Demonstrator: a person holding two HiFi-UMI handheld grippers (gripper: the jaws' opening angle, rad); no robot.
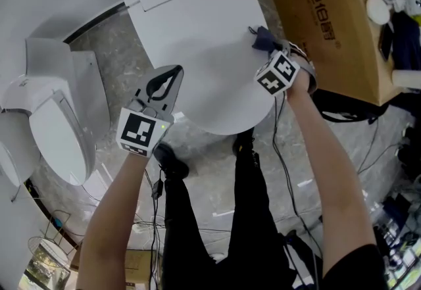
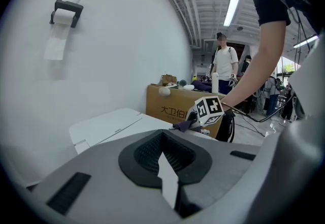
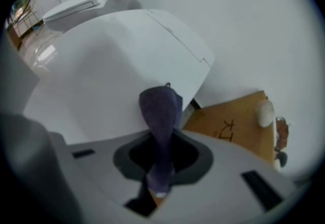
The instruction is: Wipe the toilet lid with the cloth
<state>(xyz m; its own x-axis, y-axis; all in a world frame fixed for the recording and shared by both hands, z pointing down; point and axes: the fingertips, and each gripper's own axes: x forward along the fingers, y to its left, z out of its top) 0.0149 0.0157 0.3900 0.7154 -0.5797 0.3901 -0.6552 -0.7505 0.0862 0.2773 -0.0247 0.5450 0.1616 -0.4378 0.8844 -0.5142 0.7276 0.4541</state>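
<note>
Forearms (image 1: 122, 216), two, nearest the lens in the head view. Left gripper (image 1: 172, 75): jaws pressed together, nothing in them, held over the front rim of the toilet lid (image 1: 191, 32). Right gripper (image 1: 270, 50): at the lid's right edge, just beside a cardboard box (image 1: 329, 25), pinching a dark purple cloth (image 1: 261, 37). Second toilet (image 1: 56, 131): well apart, at left.

Left gripper view: jaws closed tip to tip, empty; lid ahead, right gripper beyond, at its far side.

Right gripper view: cloth clamped between the jaws, its long axis running out along them, free end over the lid near the box-side edge; contact with the surface not certain.

Judgement: most of the lid lay leftward of the cloth; right gripper the nearer; a leftward sweep called for.
</note>
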